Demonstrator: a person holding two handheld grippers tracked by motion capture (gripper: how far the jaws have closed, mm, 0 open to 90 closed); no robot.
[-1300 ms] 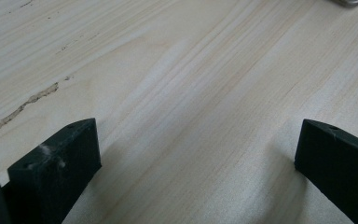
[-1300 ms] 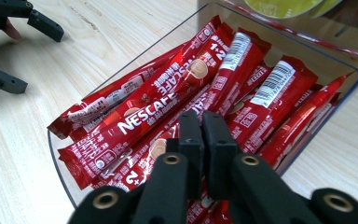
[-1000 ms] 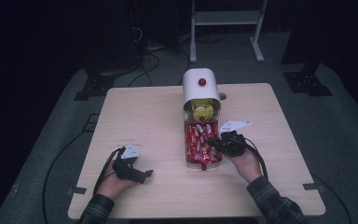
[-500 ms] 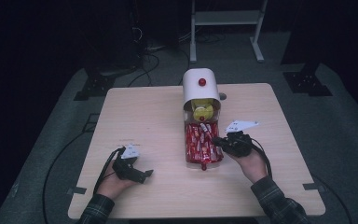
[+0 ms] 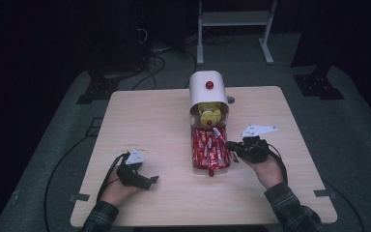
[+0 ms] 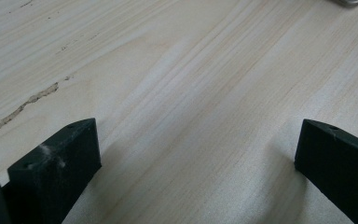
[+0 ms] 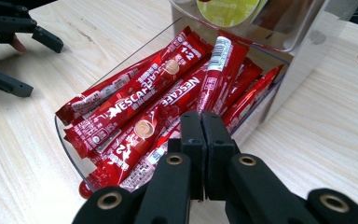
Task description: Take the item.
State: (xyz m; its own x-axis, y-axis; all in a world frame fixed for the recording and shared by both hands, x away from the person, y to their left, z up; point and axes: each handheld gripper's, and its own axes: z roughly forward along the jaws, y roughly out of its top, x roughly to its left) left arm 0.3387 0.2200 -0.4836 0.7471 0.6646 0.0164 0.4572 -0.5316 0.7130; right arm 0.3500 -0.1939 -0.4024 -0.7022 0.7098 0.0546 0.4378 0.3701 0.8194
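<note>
Red sachets (image 7: 168, 107) pack the clear tray (image 7: 67, 140) at the middle of the table (image 5: 154, 116), a whole stack of coffee sticks lying lengthwise, and the tray butts up against the white dispenser (image 5: 206, 89) at its far end. A yellow-lidded cup (image 5: 209, 115) sits in the dispenser's mouth just above them.

Right gripper (image 5: 233, 145) hovers at the tray's right rim, jaws pressed flat together with nothing between them; in the right gripper view the closed tips (image 7: 200, 122) hang just over the near edge of the pile, pointing in at the sticks. One sachet (image 7: 220, 70) lies on top of the rest, tilted up toward the dispenser, and looks the easiest pick.

Left gripper (image 5: 147, 181) rests low on the table, well off to the left of the tray, jaws spread wide over bare wood and holding nothing. In the left gripper view both black jaws frame only table grain.

So the step in hand reads as the approach for a pick from the tray: the right side is lined up, but nothing is grasped yet. Next move, by this judgement, calls for the jaws to part first, then dip onto a single stick, ideally the raised top one, and close across its narrow width. The risk is nipping two slippery wrappers at once, or nudging the tray wall on the way in.
</note>
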